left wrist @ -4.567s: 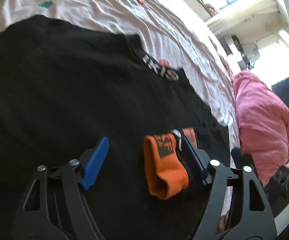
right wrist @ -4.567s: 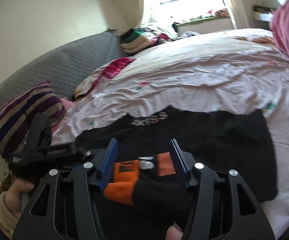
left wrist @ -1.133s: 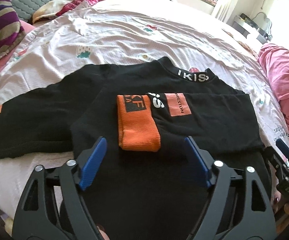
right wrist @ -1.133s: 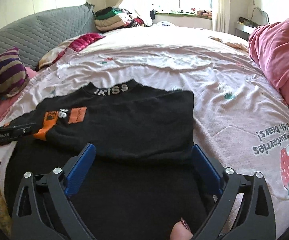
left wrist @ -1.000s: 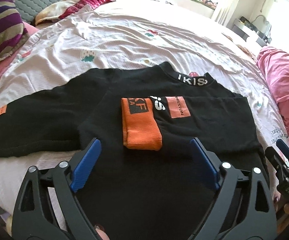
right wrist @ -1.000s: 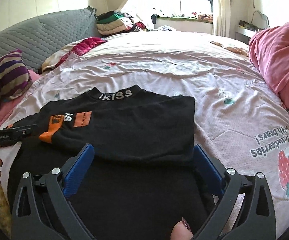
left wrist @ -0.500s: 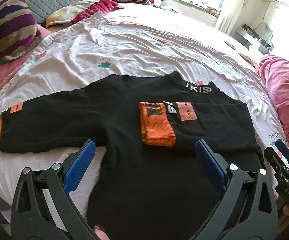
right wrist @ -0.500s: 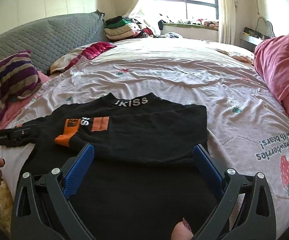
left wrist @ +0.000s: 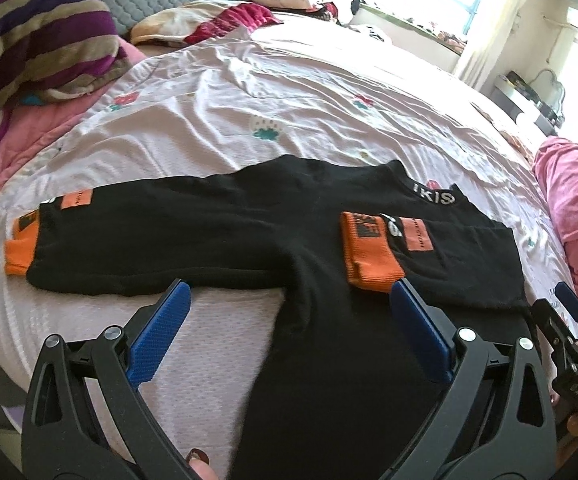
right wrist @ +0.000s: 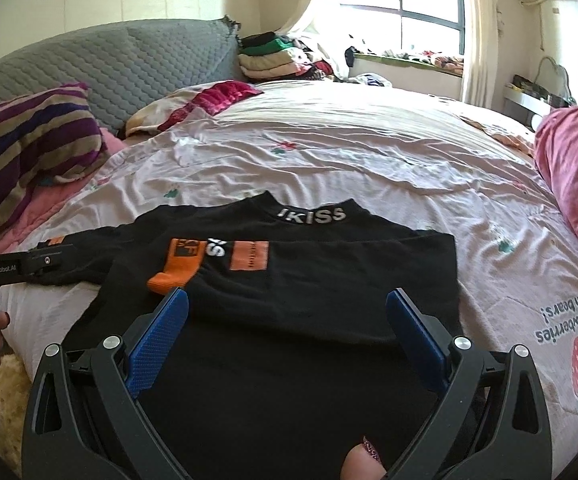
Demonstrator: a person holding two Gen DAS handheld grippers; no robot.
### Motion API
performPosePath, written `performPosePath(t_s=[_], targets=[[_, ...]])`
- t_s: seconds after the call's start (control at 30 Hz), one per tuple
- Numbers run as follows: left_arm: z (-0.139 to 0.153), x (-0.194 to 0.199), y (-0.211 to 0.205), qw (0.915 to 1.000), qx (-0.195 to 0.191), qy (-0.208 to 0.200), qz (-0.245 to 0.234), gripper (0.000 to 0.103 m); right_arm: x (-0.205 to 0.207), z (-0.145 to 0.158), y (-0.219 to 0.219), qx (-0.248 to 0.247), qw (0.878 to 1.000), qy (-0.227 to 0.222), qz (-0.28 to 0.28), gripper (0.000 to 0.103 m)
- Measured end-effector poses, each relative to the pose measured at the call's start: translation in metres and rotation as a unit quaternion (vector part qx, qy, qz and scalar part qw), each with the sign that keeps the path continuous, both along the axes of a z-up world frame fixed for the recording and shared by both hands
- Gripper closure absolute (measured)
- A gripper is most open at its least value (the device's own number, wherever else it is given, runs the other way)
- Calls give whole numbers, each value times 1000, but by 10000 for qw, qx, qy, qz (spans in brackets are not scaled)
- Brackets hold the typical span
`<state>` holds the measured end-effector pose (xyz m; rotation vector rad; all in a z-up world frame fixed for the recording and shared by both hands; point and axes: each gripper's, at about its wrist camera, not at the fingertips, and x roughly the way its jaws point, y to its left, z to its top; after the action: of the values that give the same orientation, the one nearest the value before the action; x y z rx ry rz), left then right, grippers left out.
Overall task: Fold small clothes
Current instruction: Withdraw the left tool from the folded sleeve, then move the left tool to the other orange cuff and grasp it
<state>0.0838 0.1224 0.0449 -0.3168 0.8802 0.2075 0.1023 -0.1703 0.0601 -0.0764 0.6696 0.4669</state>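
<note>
Flat on the bed (left wrist: 297,116): black top (left wrist: 329,340), one sleeve folded across the chest, other sleeve (left wrist: 137,248) spread sideways. Left hand-held gripper (left wrist: 289,300) and right hand-held gripper (right wrist: 287,304) both gape wide, empty. Soft, light knit; likely best pinched at the orange cuff (left wrist: 21,250).

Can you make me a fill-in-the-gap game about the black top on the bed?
1. The cuffs on the black top are coloured ____.
2. The sleeve folded across its chest has its orange cuff lying ____ the collar.
3. The other sleeve is lying ____ on the bed sheet, not folded.
4. The left gripper holds ____ between its blue fingers.

Missing words: orange; below; flat; nothing
</note>
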Motion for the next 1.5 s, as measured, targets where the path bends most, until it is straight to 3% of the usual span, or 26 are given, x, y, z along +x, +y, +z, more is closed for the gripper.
performPosePath(t_s=[0.67,1.5], targets=[[-5,-29,60,9979,-180,-84,616,10,-12,8,71,-157,9978,-93,643,5],[-16,-61,130,9888,-341,-58,1450,10,-26,7,153,-376,9887,-146,1444,5]])
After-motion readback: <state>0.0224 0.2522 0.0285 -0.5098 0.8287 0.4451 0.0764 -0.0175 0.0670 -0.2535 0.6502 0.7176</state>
